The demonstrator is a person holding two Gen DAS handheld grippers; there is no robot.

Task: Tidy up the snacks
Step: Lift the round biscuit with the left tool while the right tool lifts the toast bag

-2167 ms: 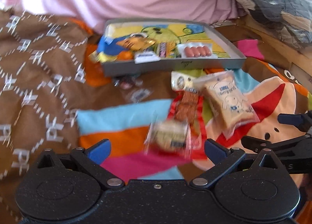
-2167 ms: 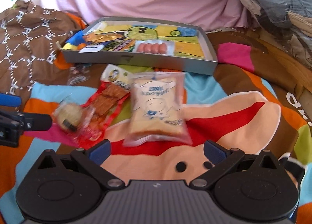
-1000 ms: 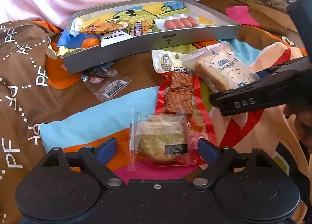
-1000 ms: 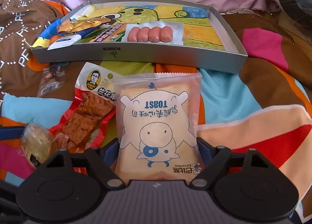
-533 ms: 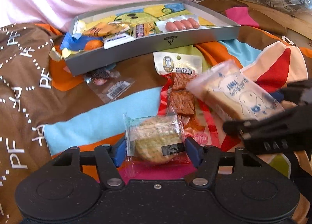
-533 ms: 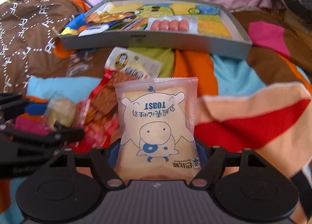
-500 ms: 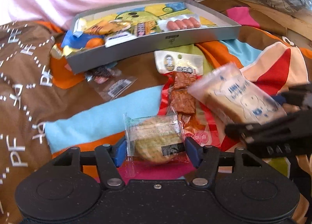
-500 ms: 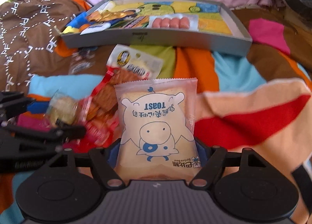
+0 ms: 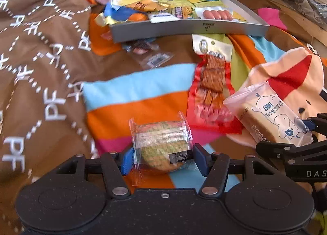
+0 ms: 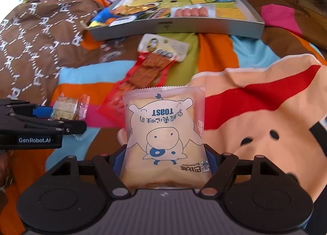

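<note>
"TOAST" upside down on toast packet point(image 10: 163, 143), "GenRobot.AI" on left tongs point(image 10: 61, 120), "PF" on brown blanket point(image 9: 40, 51)

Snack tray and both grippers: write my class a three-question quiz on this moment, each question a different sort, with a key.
1. True or false: the left gripper is shut on the round cookie packet.
2. Which snack does the right gripper hold?
A. the sausage pack
B. the toast packet
C. the red jerky packet
3. Fill in the blank: the sausage pack lies inside the grey ____.

Key
1. True: both blue pads press the packet's sides.
2. B: the toast packet sits between the jaws, while the red jerky packet lies on the blanket.
3. tray
</note>
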